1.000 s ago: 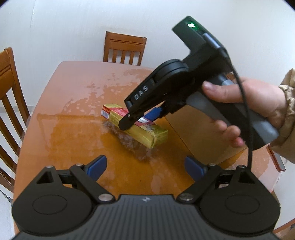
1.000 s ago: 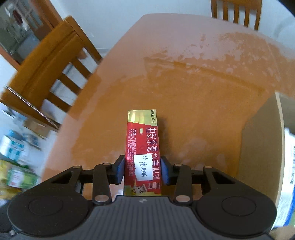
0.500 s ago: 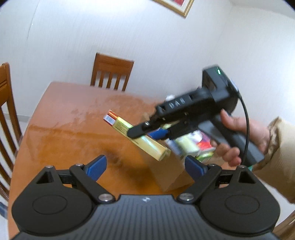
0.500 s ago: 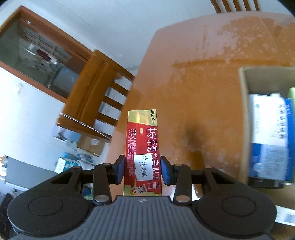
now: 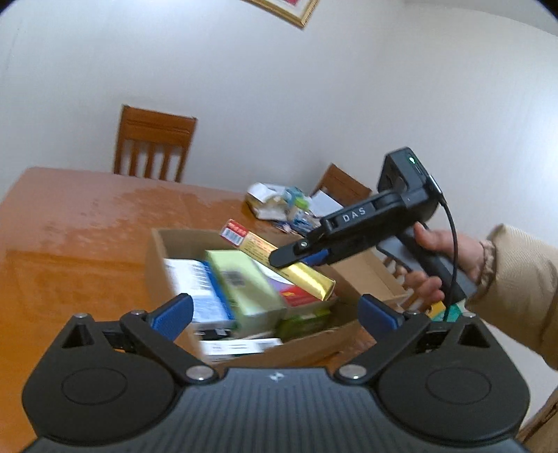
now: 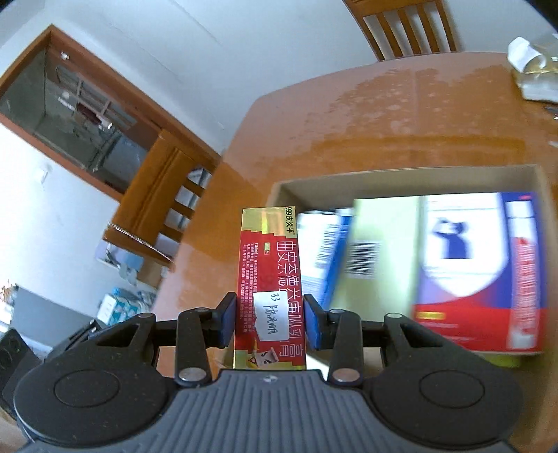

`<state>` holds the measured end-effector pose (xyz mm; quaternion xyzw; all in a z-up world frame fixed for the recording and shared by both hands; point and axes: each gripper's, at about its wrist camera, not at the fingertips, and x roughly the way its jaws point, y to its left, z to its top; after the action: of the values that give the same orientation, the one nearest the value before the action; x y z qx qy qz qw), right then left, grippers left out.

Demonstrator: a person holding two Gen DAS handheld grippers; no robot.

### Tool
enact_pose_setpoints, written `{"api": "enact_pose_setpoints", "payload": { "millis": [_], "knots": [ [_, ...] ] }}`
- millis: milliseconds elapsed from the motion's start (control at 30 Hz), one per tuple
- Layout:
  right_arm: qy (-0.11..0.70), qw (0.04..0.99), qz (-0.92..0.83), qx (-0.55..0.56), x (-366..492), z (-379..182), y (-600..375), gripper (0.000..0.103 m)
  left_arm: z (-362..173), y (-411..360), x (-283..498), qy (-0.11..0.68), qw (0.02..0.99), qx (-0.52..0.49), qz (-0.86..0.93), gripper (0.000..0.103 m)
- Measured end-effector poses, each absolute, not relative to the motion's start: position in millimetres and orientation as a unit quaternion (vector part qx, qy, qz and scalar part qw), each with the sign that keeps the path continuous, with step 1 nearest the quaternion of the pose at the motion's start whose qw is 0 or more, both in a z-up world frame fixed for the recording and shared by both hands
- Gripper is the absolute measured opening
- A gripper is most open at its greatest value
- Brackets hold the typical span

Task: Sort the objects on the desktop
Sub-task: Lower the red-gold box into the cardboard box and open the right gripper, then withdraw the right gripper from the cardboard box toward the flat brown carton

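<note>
My right hand-held gripper (image 6: 270, 322) clamps the red-and-gold ointment carton (image 6: 268, 278) above the cardboard box (image 5: 157, 244) on the bench (image 5: 76, 237); left hand-held gripper (image 5: 275, 310), jaws just widened, holds nothing.

Left wrist cam is looking slantwise down over the box (image 5: 158, 254), near, catching the right gripper (image 5: 307, 252). Right cam is looking steeper down, close; both are sharing box (image 6: 279, 190) and table (image 6: 366, 115).

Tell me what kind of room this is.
Probably a home dining room: a wooden table with matching slatted chairs, a framed picture on the white wall, and a glass-fronted cabinet.
</note>
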<state>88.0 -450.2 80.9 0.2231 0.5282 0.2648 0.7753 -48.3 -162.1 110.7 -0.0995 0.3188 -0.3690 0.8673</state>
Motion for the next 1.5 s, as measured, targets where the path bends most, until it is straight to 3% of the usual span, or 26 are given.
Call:
{"api": "enact_pose_setpoints", "payload": {
  "millis": [467,1033,1500],
  "knots": [
    [0.546,0.719,0.430,0.031,102.4,70.6,-496.3,0.044,88.4,-250.4,-41.9,0.355,0.865,-0.095,-0.343,0.100],
    [0.516,0.631,0.536,-0.220,81.6,45.1,-454.2,0.044,77.8,-285.7,-32.1,0.374,0.863,-0.074,-0.330,0.100],
    [0.502,0.625,0.543,-0.250,85.0,45.9,-441.1,0.046,72.0,-287.0,-28.0,0.381,0.864,-0.069,-0.321,0.100]
  ]
}}
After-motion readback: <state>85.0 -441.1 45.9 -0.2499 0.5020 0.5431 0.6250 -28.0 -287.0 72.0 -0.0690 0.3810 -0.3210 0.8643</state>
